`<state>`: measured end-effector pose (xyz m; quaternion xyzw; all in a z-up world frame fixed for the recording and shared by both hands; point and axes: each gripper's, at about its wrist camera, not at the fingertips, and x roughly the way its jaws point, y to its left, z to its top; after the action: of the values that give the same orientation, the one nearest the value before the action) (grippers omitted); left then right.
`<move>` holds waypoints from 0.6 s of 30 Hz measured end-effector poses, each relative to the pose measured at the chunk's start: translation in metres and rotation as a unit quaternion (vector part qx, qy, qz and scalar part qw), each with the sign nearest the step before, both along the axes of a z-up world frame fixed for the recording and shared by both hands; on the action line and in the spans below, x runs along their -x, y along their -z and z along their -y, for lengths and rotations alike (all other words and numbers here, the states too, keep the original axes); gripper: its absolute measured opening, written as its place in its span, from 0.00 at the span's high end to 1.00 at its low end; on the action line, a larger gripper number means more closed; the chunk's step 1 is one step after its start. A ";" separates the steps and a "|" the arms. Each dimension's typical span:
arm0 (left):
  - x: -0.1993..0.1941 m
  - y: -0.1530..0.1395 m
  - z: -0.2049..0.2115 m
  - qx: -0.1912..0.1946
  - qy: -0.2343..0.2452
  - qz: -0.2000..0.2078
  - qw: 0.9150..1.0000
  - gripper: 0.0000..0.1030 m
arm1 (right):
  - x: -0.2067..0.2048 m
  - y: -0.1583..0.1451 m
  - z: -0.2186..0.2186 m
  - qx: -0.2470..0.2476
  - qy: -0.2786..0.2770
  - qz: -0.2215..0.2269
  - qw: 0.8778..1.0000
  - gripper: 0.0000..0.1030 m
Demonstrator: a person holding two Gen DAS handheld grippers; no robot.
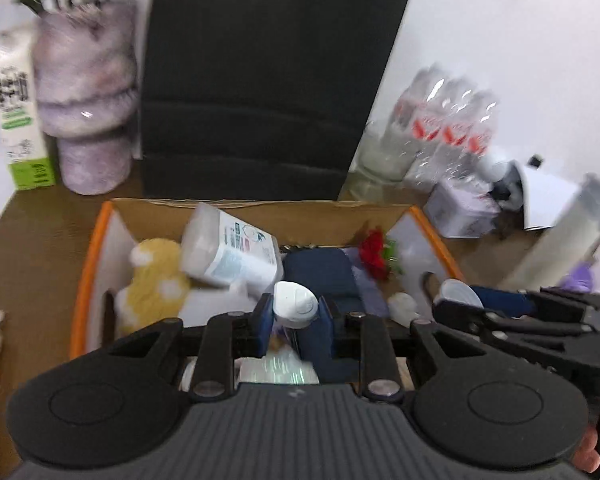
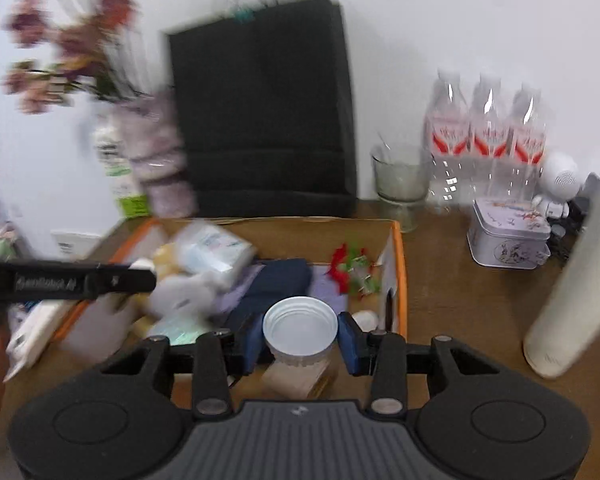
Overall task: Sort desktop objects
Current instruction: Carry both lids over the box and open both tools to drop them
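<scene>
With the orange-edged cardboard box [image 2: 398, 276] already part-filled (worktop clutter remains), your left gripper [image 1: 294, 312] jaws clamp a white rounded cap [image 1: 295, 309], right gripper [image 2: 300, 334] jaws a white ribbed lid [image 2: 300, 330].

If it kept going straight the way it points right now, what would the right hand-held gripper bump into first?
Probably the contents of the cardboard box: the right hand-held gripper, shut on a white tub, points down over the dark blue item there. Blur leaves depth uncertain.

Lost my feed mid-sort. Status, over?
Left hand-held gripper shut on white bottle. Right hand-held gripper shut on white cap. Both over cardboard box. Nothing blocking.
</scene>
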<state>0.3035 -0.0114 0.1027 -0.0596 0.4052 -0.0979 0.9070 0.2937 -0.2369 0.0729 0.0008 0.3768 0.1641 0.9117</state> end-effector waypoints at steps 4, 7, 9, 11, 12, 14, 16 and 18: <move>-0.035 0.027 0.008 -0.035 0.018 -0.020 0.999 0.60 | -0.058 0.034 -0.011 -0.012 0.006 -0.054 0.998 0.61; -0.034 0.025 -0.007 -0.010 -0.027 -0.005 1.000 0.27 | -0.069 0.041 -0.015 -0.005 0.011 -0.048 0.999 0.46; -0.028 0.017 -0.016 -0.007 -0.043 -0.005 0.999 0.27 | -0.063 0.035 -0.013 0.004 0.023 -0.027 0.999 0.34; -0.008 0.007 -0.024 -0.016 -0.059 0.003 0.998 0.27 | -0.048 0.025 -0.008 0.008 0.031 -0.014 0.999 0.34; 0.007 0.002 -0.027 -0.020 -0.070 0.013 0.997 0.25 | -0.038 0.019 -0.005 0.009 0.032 -0.005 0.999 0.34; 0.048 -0.007 -0.031 -0.016 -0.080 0.044 0.996 0.13 | -0.004 0.009 0.001 0.007 0.036 0.025 0.999 0.31; 0.093 -0.009 -0.037 -0.001 -0.078 0.063 0.995 0.06 | 0.033 0.001 0.007 -0.002 0.030 0.046 0.998 0.26; 0.135 -0.004 -0.042 0.015 -0.084 0.061 0.994 0.03 | 0.075 0.002 0.015 -0.019 0.022 0.062 0.998 0.22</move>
<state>0.1686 0.0307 0.1063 -0.1014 0.3411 -0.0309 0.9340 0.2183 -0.2523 0.0705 0.0158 0.3163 0.1512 0.9364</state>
